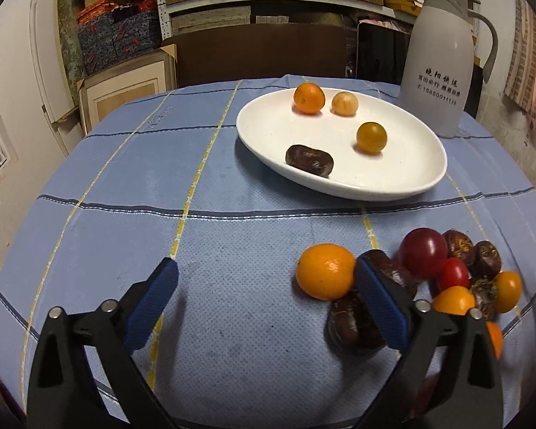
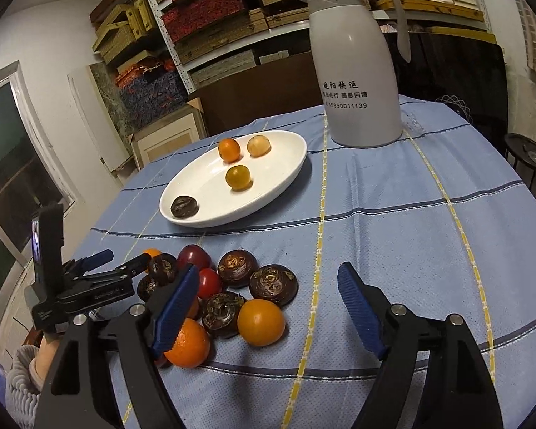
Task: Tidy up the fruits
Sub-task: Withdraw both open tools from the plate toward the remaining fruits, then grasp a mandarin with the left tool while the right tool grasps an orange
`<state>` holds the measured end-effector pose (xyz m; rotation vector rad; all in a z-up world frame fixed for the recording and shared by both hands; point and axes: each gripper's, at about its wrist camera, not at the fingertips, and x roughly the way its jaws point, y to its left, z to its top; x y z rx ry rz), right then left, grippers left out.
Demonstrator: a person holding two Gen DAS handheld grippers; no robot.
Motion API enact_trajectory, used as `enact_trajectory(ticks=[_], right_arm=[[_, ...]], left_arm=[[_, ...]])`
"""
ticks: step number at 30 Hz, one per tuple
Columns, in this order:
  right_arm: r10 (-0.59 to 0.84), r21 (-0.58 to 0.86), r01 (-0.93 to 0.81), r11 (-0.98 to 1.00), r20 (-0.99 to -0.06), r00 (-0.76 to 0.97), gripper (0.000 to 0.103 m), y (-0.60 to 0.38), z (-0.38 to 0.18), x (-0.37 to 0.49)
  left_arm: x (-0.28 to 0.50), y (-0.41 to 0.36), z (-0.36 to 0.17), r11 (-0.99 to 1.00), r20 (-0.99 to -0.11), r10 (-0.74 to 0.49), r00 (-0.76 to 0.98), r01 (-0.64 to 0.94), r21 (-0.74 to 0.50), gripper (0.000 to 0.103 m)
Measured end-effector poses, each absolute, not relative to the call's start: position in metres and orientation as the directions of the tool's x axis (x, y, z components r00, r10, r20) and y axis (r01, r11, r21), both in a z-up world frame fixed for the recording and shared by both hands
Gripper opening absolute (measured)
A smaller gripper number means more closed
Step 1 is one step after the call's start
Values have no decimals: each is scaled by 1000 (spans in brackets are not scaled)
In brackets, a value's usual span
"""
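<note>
While both jaws gape empty, the left gripper [image 1: 266, 287] and right gripper [image 2: 268, 282] flank the fruit pile [image 2: 232, 293]; only the right wrist view shows a sleeve [image 2: 19, 375].

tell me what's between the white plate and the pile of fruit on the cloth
Nothing: only bare blue tablecloth lies between the plate and the fruit pile, clearest in the right wrist view.

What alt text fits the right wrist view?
Open right gripper hangs over a pile of fruits on a blue checked tablecloth. Behind, a white plate holds four pieces, beside a white jug.
</note>
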<state>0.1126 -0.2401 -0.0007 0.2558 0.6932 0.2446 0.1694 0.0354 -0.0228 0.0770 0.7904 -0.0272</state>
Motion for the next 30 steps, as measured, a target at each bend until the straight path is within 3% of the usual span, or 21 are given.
enact_trajectory(ticks=[5,8,14,15,17,19,24,26,30], right_arm=[[299,311,-130,942,-593,748,80,-242,0,111],[309,322,-132,938,-598,739,80,-243,-1,112],[315,303,-154,940,-604,732,80,-236,-1,111],[314,305,-151,940,-606,731,80,-236,-2,111],[313,306,-148,940,-609,728,80,-236,-3,112],[315,307,-148,940,-615,723,80,-235,-4,112],[320,305,-154,940,-629,708,80,-233,-7,114],[324,302,-159,940,-640,697,80,-231,-9,115],[328,304,-156,940,-669,667,80,-230,-17,118]], left_arm=[[154,57,-21,993,-708,105,699,-35,112,98],[146,63,-23,998,-718,56,694,-16,62,98],[146,46,-25,994,-705,19,709,62,90,95],[146,46,-24,995,-707,4,708,70,76,93],[150,49,-29,996,-733,-30,680,82,36,67],[156,54,-36,996,-766,-71,638,90,-18,55],[155,58,-38,995,-767,-95,634,89,-50,50],[157,61,-40,993,-771,-120,625,93,-79,40],[151,59,-40,994,-774,-107,623,93,-63,35]])
